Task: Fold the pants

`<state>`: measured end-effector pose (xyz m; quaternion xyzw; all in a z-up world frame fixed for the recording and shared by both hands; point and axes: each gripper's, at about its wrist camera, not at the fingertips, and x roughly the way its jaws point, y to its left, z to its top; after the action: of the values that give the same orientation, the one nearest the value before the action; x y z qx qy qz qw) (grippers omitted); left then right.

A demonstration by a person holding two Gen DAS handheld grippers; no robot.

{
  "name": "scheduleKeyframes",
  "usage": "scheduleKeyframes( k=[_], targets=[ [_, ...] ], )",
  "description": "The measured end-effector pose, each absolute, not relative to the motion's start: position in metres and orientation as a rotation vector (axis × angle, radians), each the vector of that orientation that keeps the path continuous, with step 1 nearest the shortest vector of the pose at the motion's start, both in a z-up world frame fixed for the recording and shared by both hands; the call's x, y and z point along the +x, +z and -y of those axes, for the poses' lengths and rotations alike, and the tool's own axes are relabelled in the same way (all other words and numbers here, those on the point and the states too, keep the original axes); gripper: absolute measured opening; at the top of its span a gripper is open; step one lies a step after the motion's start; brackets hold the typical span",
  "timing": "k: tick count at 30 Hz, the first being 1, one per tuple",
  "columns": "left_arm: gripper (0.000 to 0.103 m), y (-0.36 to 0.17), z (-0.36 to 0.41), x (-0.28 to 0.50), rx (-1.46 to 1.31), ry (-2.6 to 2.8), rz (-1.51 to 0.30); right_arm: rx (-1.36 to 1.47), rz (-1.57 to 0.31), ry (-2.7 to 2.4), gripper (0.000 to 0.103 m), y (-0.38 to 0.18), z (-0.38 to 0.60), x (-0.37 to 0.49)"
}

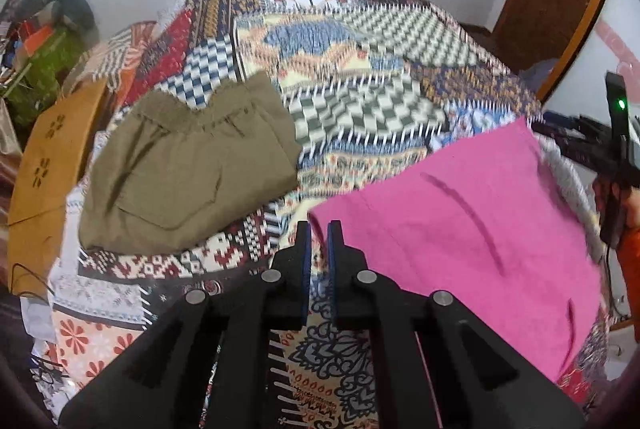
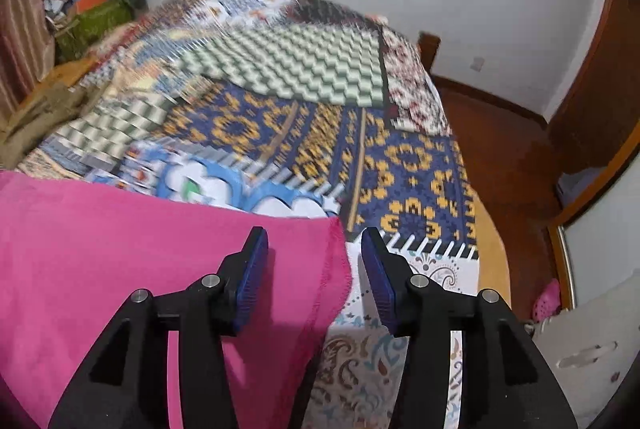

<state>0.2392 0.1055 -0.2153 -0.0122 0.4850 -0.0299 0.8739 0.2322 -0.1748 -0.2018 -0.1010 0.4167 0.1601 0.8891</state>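
Pink pants [image 1: 460,221] lie spread on a patchwork bed cover [image 1: 360,69]. My left gripper [image 1: 319,229] is shut on their near left corner, a fold of pink cloth pinched between the blue pads. In the right wrist view the pink pants [image 2: 120,249] fill the lower left. My right gripper [image 2: 314,233] is open above their stitched right edge, the left pad over the cloth and the right pad over the bed cover [image 2: 320,133]. Neither pad presses the cloth.
Folded olive pants [image 1: 188,165] lie on the left of the bed, beside a tan wooden board [image 1: 44,165]. Clutter [image 1: 40,41] is piled at the far left. A wooden floor [image 2: 500,157] and door frame [image 2: 592,101] lie past the bed's right edge.
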Motion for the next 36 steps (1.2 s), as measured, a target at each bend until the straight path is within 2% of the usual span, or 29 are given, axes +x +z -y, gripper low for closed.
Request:
scheduleKeyframes(
  k=[2, 4, 6, 7, 14, 18, 21, 23, 26, 36],
  targets=[
    [0.009, -0.205, -0.101, 0.243, -0.041, -0.077, -0.992, -0.194, -0.858, 0.388, 0.045, -0.190, 0.167, 0.226],
    [0.021, -0.196, -0.093, 0.247, -0.056, -0.109, -0.982, -0.165, -0.851, 0.471, 0.046, -0.180, 0.156, 0.220],
    [0.049, -0.194, -0.082, 0.254, -0.055, -0.131, -0.976, -0.148, -0.851, 0.536, 0.046, -0.174, 0.142, 0.215],
    [0.053, -0.196, -0.073, 0.257, -0.051, -0.140, -0.976, -0.138, -0.850, 0.577, 0.046, -0.172, 0.133, 0.212],
    [0.054, -0.241, -0.030, 0.274, -0.004, -0.234, -1.097, -0.145, -0.949, 0.747, 0.046, -0.197, 0.076, 0.207],
    [0.054, -0.259, -0.034, 0.269, -0.008, -0.258, -1.124, -0.201, -1.027, 0.791, 0.047, -0.224, 0.068, 0.198],
    [0.055, -0.256, -0.041, 0.263, -0.014, -0.275, -1.117, -0.166, -1.041, 0.802, 0.053, -0.225, 0.083, 0.194],
    [0.055, -0.254, -0.044, 0.258, -0.005, -0.272, -1.114, -0.153, -1.053, 0.784, 0.053, -0.225, 0.096, 0.191],
    [0.061, -0.254, -0.052, 0.248, 0.020, -0.243, -1.109, -0.177, -1.063, 0.731, 0.054, -0.227, 0.116, 0.183],
    [0.064, -0.249, -0.092, 0.212, -0.067, -0.163, -1.122, -0.164, -1.120, 0.509, 0.056, -0.235, 0.195, 0.160]
  ],
)
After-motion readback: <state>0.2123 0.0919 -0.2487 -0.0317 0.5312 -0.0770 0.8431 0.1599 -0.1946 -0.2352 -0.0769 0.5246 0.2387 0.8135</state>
